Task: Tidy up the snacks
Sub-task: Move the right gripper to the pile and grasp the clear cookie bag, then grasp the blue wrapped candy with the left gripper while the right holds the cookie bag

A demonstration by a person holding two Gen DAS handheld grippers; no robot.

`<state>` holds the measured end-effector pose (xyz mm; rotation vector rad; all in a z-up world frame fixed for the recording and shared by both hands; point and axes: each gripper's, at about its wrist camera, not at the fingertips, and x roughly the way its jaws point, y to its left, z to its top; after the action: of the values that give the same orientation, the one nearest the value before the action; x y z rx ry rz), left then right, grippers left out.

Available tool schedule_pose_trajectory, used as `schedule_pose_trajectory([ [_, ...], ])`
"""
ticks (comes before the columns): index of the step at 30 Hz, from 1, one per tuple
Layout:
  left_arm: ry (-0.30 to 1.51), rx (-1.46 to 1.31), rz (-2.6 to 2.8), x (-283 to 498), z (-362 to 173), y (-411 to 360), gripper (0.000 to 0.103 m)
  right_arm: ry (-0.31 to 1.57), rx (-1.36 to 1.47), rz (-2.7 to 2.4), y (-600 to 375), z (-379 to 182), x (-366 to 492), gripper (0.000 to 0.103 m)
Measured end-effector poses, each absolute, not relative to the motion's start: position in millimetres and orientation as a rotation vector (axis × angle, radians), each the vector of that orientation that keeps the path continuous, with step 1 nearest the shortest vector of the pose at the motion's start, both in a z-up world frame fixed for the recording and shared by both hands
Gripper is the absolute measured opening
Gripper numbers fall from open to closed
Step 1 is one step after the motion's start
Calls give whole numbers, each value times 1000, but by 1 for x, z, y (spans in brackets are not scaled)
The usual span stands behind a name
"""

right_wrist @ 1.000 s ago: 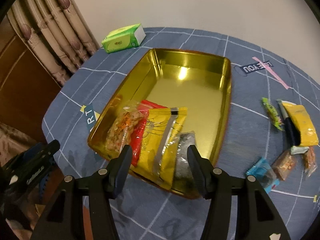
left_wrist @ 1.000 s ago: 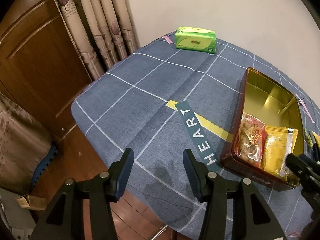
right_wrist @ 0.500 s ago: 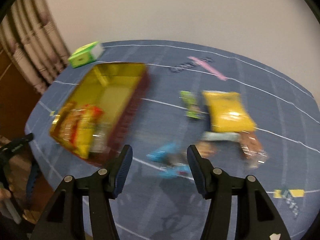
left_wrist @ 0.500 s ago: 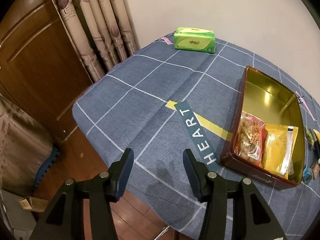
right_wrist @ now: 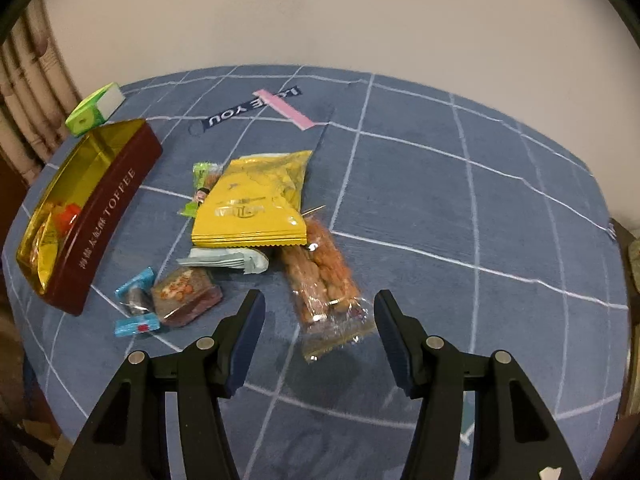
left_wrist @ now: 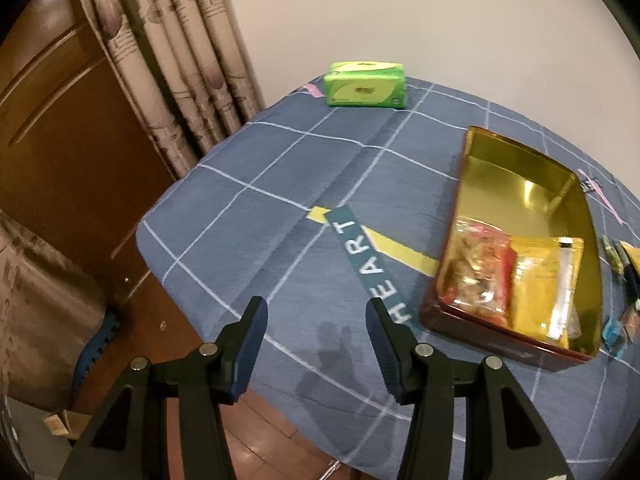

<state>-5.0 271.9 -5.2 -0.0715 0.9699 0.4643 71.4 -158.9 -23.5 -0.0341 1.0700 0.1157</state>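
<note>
A gold-lined toffee tin (left_wrist: pixel 516 184) (right_wrist: pixel 108 216) sits on the blue checked tablecloth and holds a clear bag of nuts (left_wrist: pixel 476 272) and a yellow packet (left_wrist: pixel 540 280). Loose snacks lie right of the tin: a big yellow bag (right_wrist: pixel 256 200), a clear peanut bag (right_wrist: pixel 324 276), a green candy (right_wrist: pixel 202 184), a pale blue sachet (right_wrist: pixel 224 260), a blue-wrapped candy (right_wrist: pixel 136 304) and a small clear pack (right_wrist: pixel 186 294). My right gripper (right_wrist: pixel 318 304) is open and empty, just above the near end of the peanut bag. My left gripper (left_wrist: pixel 316 312) is open and empty over the table's near-left edge.
A green tissue pack (left_wrist: pixel 366 84) (right_wrist: pixel 94 110) lies at the far edge by the curtain (left_wrist: pixel 172 60). A wooden door (left_wrist: pixel 60 140) and floor lie beyond the table's left edge. Bare cloth (right_wrist: pixel 500 220) spreads right of the snacks.
My right gripper swung from over the tin to the right, and now hovers over the loose snacks by the peanut bag. My left gripper has barely moved.
</note>
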Motion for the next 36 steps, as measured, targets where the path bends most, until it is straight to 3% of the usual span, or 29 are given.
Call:
schedule_pose_trajectory([
  [10, 991, -1, 361, -8, 4, 217, 52, 1076, -122, 204, -156, -53, 100, 54],
  [23, 1006, 103, 186, 18, 6, 116, 52, 1003, -124, 215, -165, -58, 82, 37],
  [36, 1161, -27, -42, 41, -17, 50, 52, 949, -2, 18, -233, -59, 55, 36],
])
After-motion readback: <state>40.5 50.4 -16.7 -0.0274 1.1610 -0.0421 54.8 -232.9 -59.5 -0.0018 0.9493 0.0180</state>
